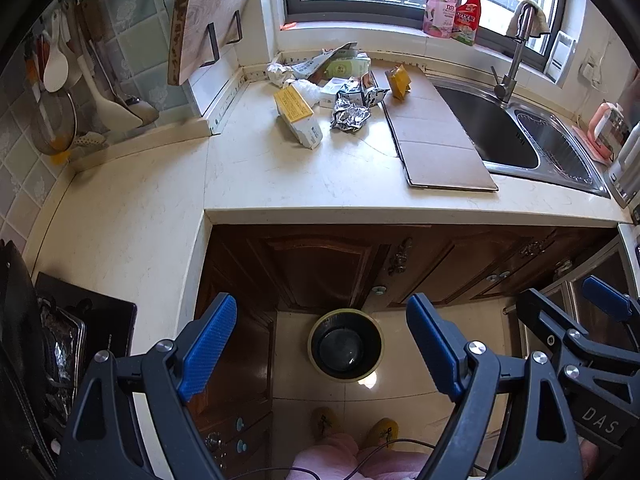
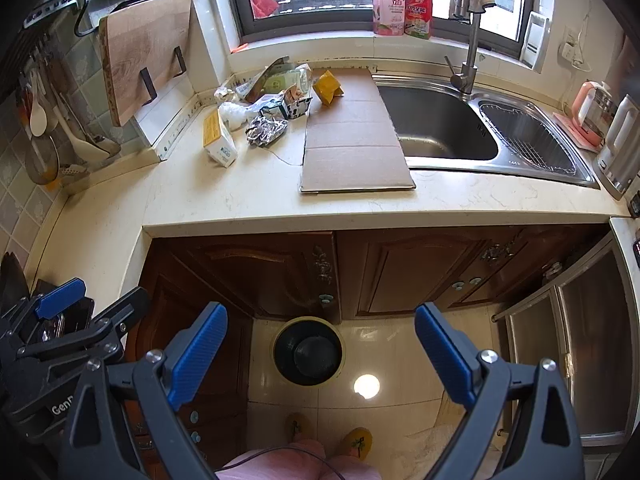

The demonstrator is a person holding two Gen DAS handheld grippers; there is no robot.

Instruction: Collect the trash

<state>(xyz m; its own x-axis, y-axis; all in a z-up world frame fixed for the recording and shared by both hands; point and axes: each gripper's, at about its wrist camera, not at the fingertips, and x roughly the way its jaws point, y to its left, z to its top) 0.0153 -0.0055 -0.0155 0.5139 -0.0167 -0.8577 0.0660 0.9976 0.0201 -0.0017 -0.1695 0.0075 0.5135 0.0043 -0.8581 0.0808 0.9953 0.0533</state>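
Trash lies in a heap at the back of the counter: a yellow-and-white carton point(image 1: 298, 114) point(image 2: 218, 140), crumpled foil point(image 1: 349, 116) point(image 2: 265, 130), a black-and-white packet point(image 1: 364, 92) point(image 2: 286, 109), a yellow packet point(image 1: 399, 80) point(image 2: 327, 87) and white wrappers point(image 1: 280, 72). A flat cardboard sheet point(image 1: 436, 136) point(image 2: 352, 148) lies beside the sink. A round black bin point(image 1: 346, 346) point(image 2: 309, 351) stands on the floor below. My left gripper point(image 1: 322, 346) hangs open over the floor, well short of the counter. My right gripper point(image 2: 320, 354) is open too, with nothing between its fingers.
A steel sink point(image 2: 440, 124) with a tap point(image 2: 468, 40) sits right of the cardboard. A wooden chopping board point(image 2: 144, 52) leans at the back left. Bottles point(image 2: 400, 0) stand on the window sill. Brown cabinet doors point(image 1: 320, 268) front the counter. A person's slippered feet point(image 1: 356, 428) stand near the bin.
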